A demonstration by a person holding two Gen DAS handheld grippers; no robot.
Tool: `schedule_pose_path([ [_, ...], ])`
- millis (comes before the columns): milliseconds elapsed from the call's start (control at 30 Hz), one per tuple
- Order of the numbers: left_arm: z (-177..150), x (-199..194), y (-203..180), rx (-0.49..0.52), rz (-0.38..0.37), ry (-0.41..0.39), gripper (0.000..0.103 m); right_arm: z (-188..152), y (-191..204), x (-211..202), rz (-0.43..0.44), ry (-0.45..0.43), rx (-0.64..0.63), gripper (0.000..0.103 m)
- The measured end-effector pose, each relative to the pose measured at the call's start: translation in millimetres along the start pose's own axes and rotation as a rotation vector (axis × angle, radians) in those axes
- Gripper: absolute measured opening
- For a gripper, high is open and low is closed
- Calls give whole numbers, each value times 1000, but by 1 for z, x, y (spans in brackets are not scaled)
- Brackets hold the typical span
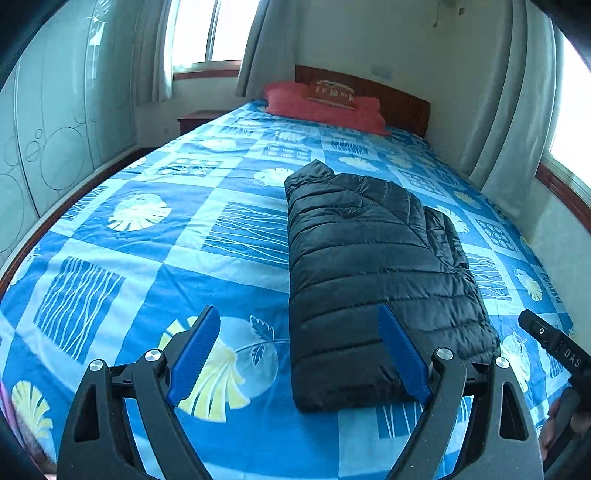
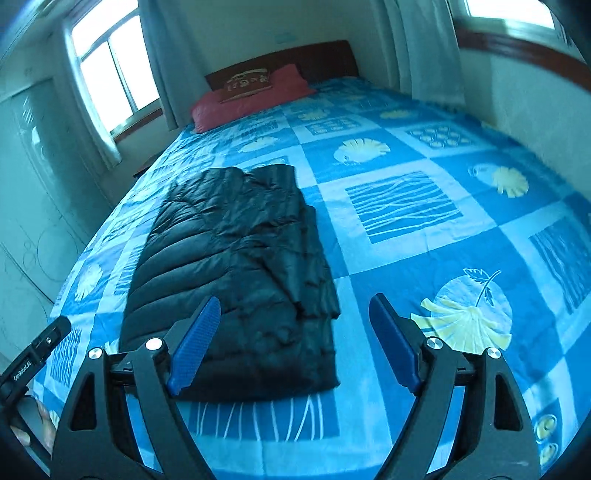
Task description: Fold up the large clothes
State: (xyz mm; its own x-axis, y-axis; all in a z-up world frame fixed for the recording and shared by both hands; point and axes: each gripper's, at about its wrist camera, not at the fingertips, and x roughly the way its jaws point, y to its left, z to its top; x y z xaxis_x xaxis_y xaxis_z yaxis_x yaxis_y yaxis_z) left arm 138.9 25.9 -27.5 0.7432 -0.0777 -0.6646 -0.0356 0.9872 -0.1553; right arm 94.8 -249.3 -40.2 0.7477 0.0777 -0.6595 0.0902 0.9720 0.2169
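Observation:
A black quilted puffer jacket lies folded into a long rectangle on the blue patterned bedspread. It also shows in the right wrist view. My left gripper is open and empty, held above the jacket's near left edge. My right gripper is open and empty, held above the jacket's near right corner. Neither gripper touches the jacket. The right gripper's body shows at the right edge of the left wrist view. The left gripper's body shows at the left edge of the right wrist view.
A red pillow lies at the head of the bed before a wooden headboard. A wardrobe stands left of the bed. Curtained windows and a wall border the far and right sides.

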Motion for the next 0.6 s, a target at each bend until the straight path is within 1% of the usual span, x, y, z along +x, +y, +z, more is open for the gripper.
schedule_pose_path([
  [133, -2, -20, -7, 28, 18, -28, 86, -1, 20, -24, -23, -38, -67, 88],
  [200, -2, -27, -10, 40, 28, -44, 86, 0, 28, -35, -27, -61, -86, 88],
  [300, -1, -38, -15, 42, 15, -63, 86, 0, 37, -48, -27, -87, -111, 88],
  [500, -4, -47, -27, 73, 10, -66, 86, -3, 45, -59, -31, -108, -136, 88],
  [600, -4, -53, -30, 79, 9, -79, 86, -3, 45, -58, -31, -104, -140, 89],
])
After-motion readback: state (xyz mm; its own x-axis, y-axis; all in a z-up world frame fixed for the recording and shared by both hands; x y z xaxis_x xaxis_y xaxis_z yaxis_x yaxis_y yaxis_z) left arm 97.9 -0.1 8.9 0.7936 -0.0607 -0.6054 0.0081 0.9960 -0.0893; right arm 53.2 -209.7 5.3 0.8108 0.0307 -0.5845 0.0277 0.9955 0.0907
